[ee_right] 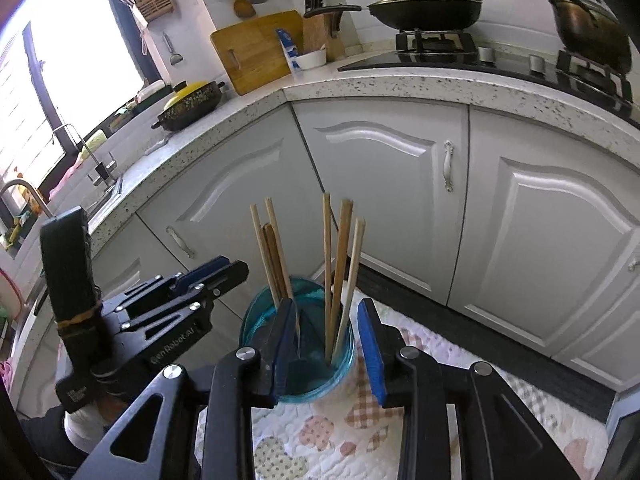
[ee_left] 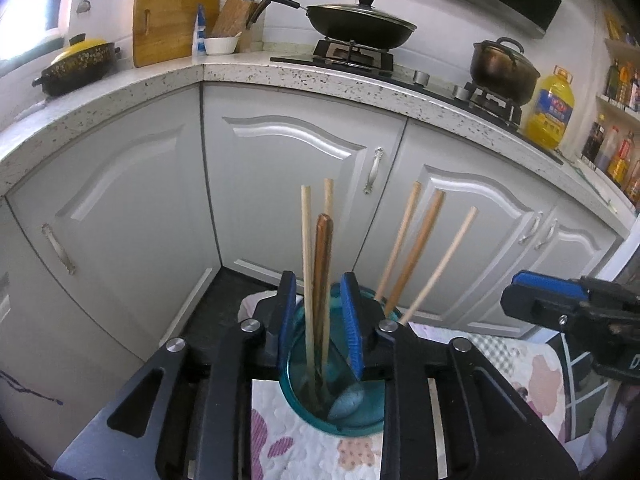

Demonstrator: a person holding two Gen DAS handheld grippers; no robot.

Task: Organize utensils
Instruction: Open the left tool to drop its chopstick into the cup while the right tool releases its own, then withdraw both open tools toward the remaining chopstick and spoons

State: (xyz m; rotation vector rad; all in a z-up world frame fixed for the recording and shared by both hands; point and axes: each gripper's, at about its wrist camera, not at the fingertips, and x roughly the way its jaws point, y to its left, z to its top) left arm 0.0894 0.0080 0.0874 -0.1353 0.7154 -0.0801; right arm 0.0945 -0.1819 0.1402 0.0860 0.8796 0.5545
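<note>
A teal glass jar (ee_left: 352, 416) (ee_right: 304, 376) stands on a patterned cloth and holds several wooden chopsticks (ee_left: 416, 252) (ee_right: 340, 264), leaning left and right. My left gripper (ee_left: 320, 312) hangs over the jar's near rim, jaws open, with a dark brown chopstick (ee_left: 322, 264) and two pale ones standing between the fingers, untouched. My right gripper (ee_right: 326, 340) is open just in front of the jar, its fingers on either side of it. The right gripper also shows at the right of the left wrist view (ee_left: 560, 304), and the left gripper at the left of the right wrist view (ee_right: 212, 276).
The patterned cloth (ee_right: 320, 436) covers a low surface in front of white cabinet doors (ee_left: 288, 184). A speckled counter (ee_left: 320, 76) above carries a lidded wok (ee_left: 360, 24) on a stove, a pot (ee_left: 504, 68), a cutting board (ee_left: 168, 24) and a yellow oil bottle (ee_left: 550, 108).
</note>
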